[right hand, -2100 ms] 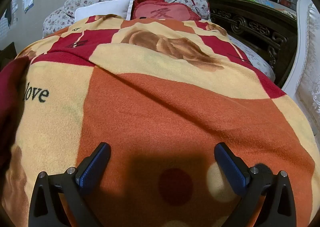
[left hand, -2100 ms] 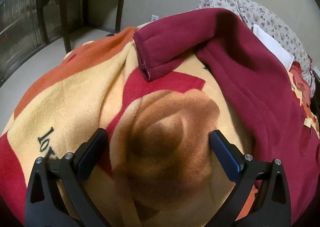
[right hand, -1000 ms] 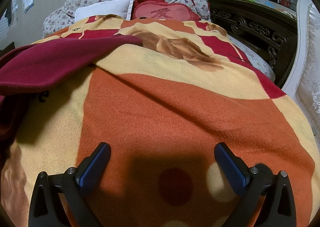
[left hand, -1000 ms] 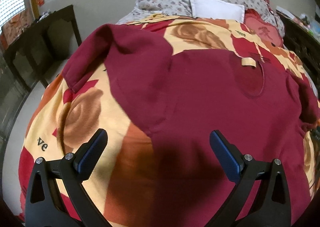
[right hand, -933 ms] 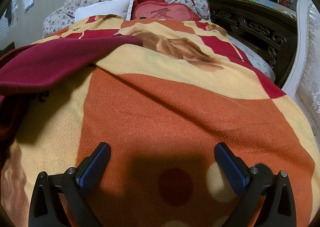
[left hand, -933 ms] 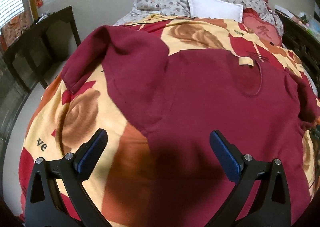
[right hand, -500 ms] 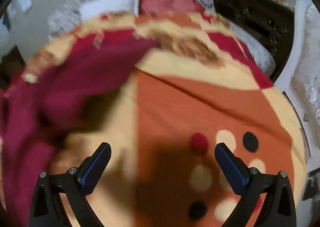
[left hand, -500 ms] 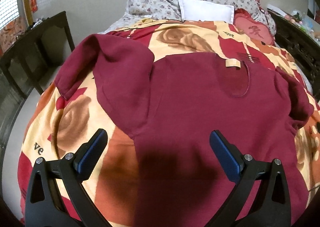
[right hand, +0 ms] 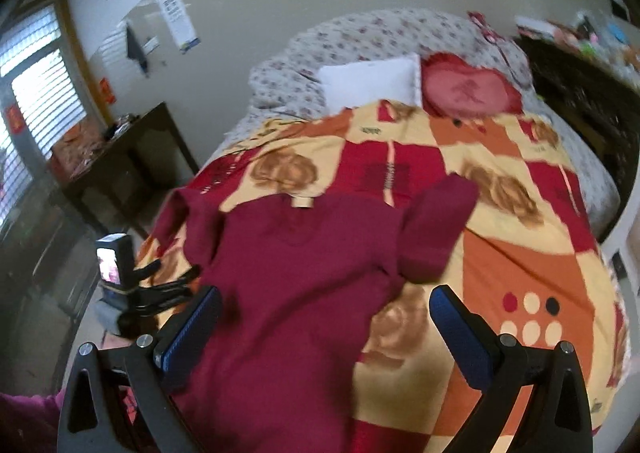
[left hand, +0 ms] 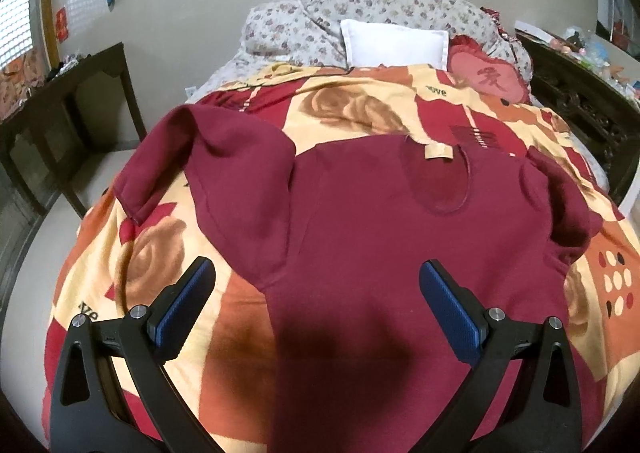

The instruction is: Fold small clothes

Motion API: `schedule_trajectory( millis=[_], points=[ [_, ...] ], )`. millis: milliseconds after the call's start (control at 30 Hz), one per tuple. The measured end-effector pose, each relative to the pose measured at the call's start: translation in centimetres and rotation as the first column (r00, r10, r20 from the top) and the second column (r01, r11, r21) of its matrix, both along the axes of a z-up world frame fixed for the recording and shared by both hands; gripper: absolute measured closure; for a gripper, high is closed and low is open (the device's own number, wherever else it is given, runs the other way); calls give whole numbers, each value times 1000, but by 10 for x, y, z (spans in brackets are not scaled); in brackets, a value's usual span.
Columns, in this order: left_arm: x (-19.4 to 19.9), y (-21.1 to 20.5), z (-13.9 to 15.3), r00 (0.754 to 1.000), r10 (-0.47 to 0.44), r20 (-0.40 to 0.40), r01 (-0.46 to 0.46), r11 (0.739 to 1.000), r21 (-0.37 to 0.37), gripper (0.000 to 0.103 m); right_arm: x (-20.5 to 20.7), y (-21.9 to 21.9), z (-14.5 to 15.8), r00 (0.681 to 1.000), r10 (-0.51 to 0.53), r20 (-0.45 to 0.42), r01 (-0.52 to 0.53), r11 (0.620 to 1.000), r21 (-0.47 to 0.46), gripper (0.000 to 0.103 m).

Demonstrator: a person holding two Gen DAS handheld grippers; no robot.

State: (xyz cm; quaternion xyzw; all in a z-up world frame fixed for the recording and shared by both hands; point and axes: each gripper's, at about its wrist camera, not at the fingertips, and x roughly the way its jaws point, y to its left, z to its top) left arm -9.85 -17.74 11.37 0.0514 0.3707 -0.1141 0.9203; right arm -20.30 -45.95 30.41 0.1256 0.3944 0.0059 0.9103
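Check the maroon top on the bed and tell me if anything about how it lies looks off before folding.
The maroon top lies mostly flat on the blanket, neckline towards the pillows, but both sleeves are untidy: the left sleeve is doubled over itself, and the right sleeve is bunched against the body. Nothing looks damaged.

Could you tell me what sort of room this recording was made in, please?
Very likely a home bedroom: a dark red long-sleeved top lies spread on a bed under a red, orange and cream rose-patterned blanket, with a white pillow and floral bedding at the head and a dark wooden side table by the wall.
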Motion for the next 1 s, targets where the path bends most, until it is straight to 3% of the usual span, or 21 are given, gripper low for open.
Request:
schedule_trajectory(
  millis=[133, 233, 367, 467, 700, 1000],
  points=[
    [-6, 0, 5, 1000, -9, 6, 9, 1000, 4, 1, -1, 17, 19, 998, 67, 0, -66, 993, 93, 0],
    [-10, 2, 10, 1000, -1, 20, 1, 1000, -10, 1, 5, 31, 22, 999, 51, 18, -52, 998, 31, 0],
    [-11, 4, 9, 1000, 12, 18, -11, 1000, -11, 1, 27, 53, -8, 1000, -13, 22, 17, 988, -156, 0],
    [-9, 3, 7, 1000, 13, 11, -13, 1000, 4, 1, 48, 63, -42, 999, -36, 12, 38, 979, -201, 0],
    [-2, 6, 0, 999, 28, -18, -28, 999, -18, 1, 84, 71, -100, 998, -59, -3, 57, 984, -166, 0],
    [8, 5, -11, 998, 32, -59, -33, 999, -23, 1, 116, 74, -139, 994, -82, -69, 68, 981, -184, 0]
  ],
)
